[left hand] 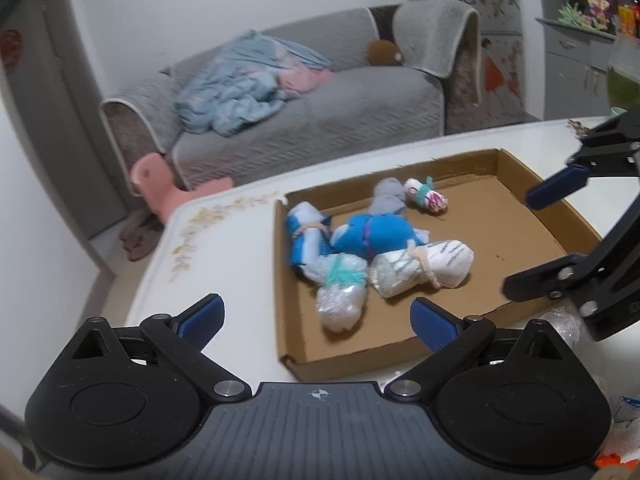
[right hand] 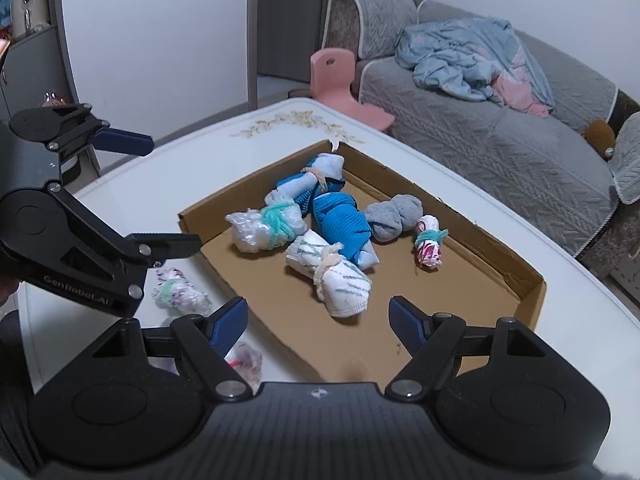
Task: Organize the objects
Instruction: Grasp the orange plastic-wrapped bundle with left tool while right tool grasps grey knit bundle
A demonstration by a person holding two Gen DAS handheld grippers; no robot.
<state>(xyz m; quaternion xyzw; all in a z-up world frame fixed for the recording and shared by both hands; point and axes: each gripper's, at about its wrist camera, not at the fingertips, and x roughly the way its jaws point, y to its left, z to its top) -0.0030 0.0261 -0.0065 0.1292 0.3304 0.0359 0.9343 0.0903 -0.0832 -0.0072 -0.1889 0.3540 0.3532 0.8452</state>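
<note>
A shallow cardboard tray (left hand: pixel 520 184) (right hand: pixel 532 292) lies on the white table and holds several tied bundles: a white striped one (left hand: pixel 420 268) (right hand: pixel 332 272), a blue one (left hand: pixel 372 234) (right hand: pixel 340 220), a clear plastic one with green yarn (left hand: pixel 340 288) (right hand: pixel 264 228), a light-blue one (left hand: pixel 308 236) (right hand: pixel 316 176), a grey one (left hand: pixel 390 196) (right hand: pixel 394 216) and a small pink-white one (left hand: pixel 426 196) (right hand: pixel 428 246). My left gripper (left hand: pixel 318 320) (right hand: pixel 168 192) is open and empty at the tray's near edge. My right gripper (right hand: pixel 318 324) (left hand: pixel 524 240) is open and empty above the tray's other side.
Two more plastic bundles (right hand: pixel 180 290) (right hand: pixel 246 362) lie on the table (right hand: pixel 140 184) outside the tray, near the left gripper. A grey sofa (left hand: pixel 320 120) with a blue blanket (left hand: pixel 240 80) and a pink child's chair (right hand: pixel 340 80) stand beyond the table. Shelves (left hand: pixel 592 12) stand at the right.
</note>
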